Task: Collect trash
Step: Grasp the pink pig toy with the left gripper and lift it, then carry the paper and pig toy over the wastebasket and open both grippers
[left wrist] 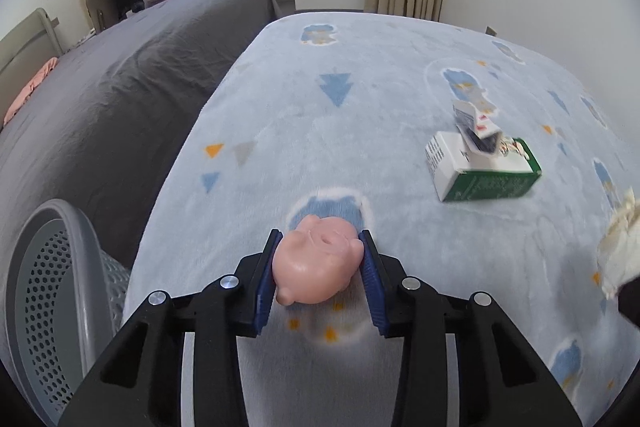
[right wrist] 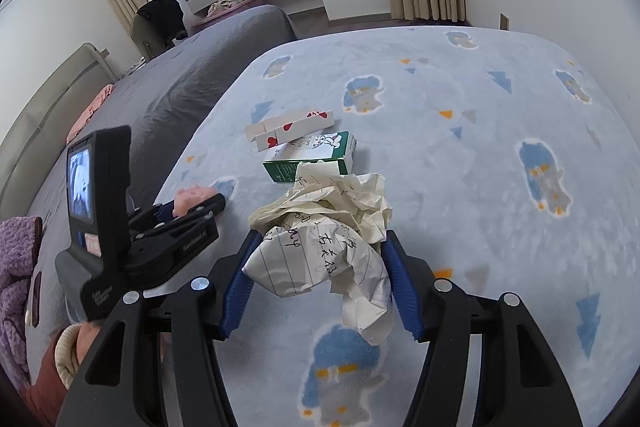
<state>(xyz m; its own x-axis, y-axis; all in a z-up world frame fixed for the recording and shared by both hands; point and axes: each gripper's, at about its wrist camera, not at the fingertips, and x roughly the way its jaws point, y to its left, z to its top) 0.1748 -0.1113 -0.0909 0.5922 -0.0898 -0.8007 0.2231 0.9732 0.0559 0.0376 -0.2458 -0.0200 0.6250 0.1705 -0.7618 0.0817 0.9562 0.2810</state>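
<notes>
Pink rubber toy [left wrist: 316, 259], shaped like a small pig's head, is gripped between the blue pads of the left gripper [left wrist: 318, 277], with each pad pressed against one side of it. The toy lies on the pale blue blanket [left wrist: 360, 75], over one of its printed cartoon patches. No earlier picture is given, so only the closed grip is told.

Crumpled paper [right wrist: 324, 239], lined and covered in handwriting, is clenched in the right gripper [right wrist: 320, 279]; both blue pads are pressed into the wad, and a loose tail of it hangs down toward the blanket [right wrist: 480, 107]. In the left wrist view the same paper [left wrist: 620, 247] is seen only as a blurred pale lump at the right edge.

Two cartons are seen further out on the blanket. A green and white box [right wrist: 316, 157] lies on its side just beyond the paper, and a white box with red hearts [right wrist: 290, 129], its end flaps open, lies touching it on the far side. In the left wrist view the green box [left wrist: 484, 167] sits to the right of the toy, well apart from it, with the white box [left wrist: 476, 127] resting against its top.

A grey perforated basket [left wrist: 52, 307] stands at the lower left of the left wrist view, beside the edge of the blanket and close to the left gripper. A grey bed cover [left wrist: 120, 87] stretches behind it.

In the right wrist view the left gripper [right wrist: 196, 205] is seen from the side, held by a hand [right wrist: 86, 341] in a cream cuff and red sleeve, with the pink toy [right wrist: 194, 197] at its tips.
</notes>
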